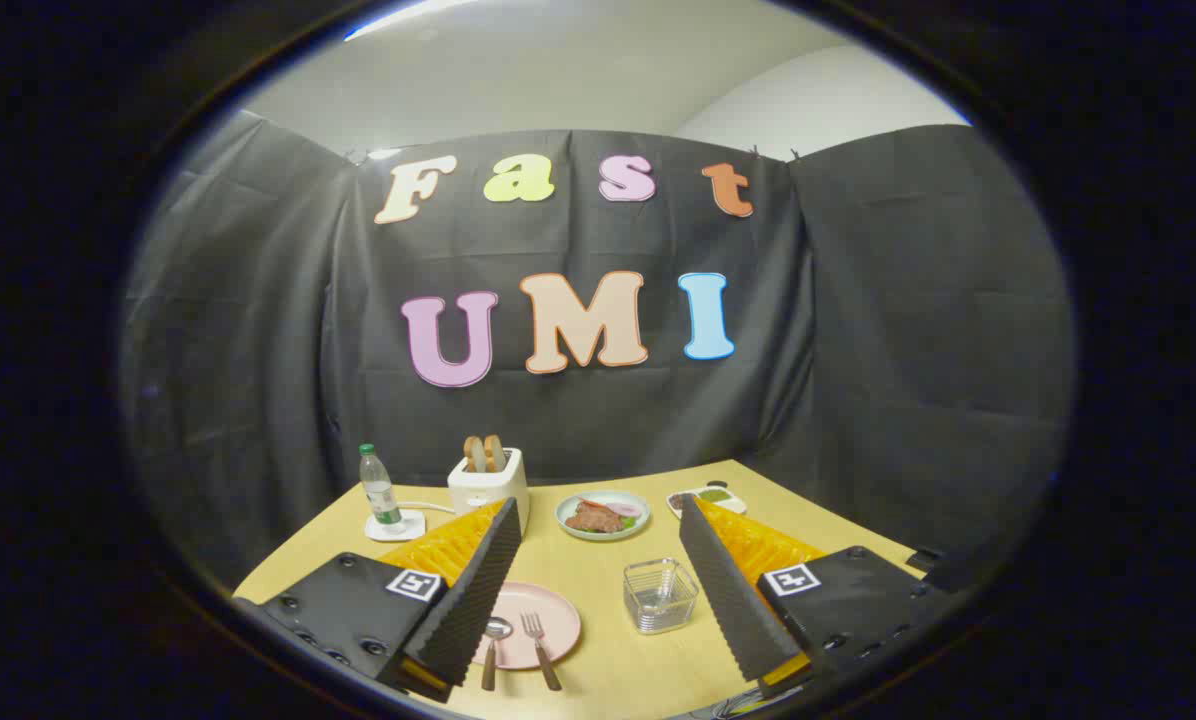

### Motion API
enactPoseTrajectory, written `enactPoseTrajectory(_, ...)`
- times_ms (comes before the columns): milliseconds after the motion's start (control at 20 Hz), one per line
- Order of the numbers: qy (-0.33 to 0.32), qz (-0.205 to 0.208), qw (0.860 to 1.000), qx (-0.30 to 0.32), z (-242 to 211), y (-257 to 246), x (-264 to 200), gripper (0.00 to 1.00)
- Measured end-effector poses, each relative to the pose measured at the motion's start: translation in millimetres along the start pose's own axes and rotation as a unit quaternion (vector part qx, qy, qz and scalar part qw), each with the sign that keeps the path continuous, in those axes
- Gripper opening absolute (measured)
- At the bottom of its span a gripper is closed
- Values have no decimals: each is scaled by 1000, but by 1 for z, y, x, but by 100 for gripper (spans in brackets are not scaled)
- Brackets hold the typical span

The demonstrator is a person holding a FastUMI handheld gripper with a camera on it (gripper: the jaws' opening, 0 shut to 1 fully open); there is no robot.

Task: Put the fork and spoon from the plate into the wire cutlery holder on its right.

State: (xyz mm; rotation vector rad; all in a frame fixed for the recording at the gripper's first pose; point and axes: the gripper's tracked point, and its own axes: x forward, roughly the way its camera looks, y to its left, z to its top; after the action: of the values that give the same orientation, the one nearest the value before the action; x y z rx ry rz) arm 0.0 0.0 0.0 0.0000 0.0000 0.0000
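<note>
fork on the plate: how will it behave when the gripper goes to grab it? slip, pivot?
The fork is thin and looks rigid, so it probably won't flex. Its handle overhangs the rim of the plate, so pressing there may tip the tines up. It lies low and may slide on the plate. The gripper is open above it, and the spoon lies close beside.

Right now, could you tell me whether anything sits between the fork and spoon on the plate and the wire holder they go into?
Nothing visible does. The fork and spoon lie on the pink plate, and bare table separates it from the wire holder on its right. The gripper is open, fingers either side, holding nothing.
</note>
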Motion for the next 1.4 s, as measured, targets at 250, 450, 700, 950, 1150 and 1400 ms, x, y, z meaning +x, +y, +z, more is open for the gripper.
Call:
enactPoseTrajectory(250, 7, -2, 1000, -7, -8, 8, -4, 100)
enactPoseTrajectory(450, 13, 8, 1000, -16, -13, 10, -2, 100)
enactPoseTrajectory(700, 26, 22, 999, -17, -35, 28, 7, 100)
enactPoseTrajectory(950, 57, 42, 997, -12, -71, 45, 21, 100)
enactPoseTrajectory(1150, 91, 67, 993, -18, -107, 57, 30, 100)
enactPoseTrajectory(1400, 136, 101, 985, -32, -158, 66, 32, 100)
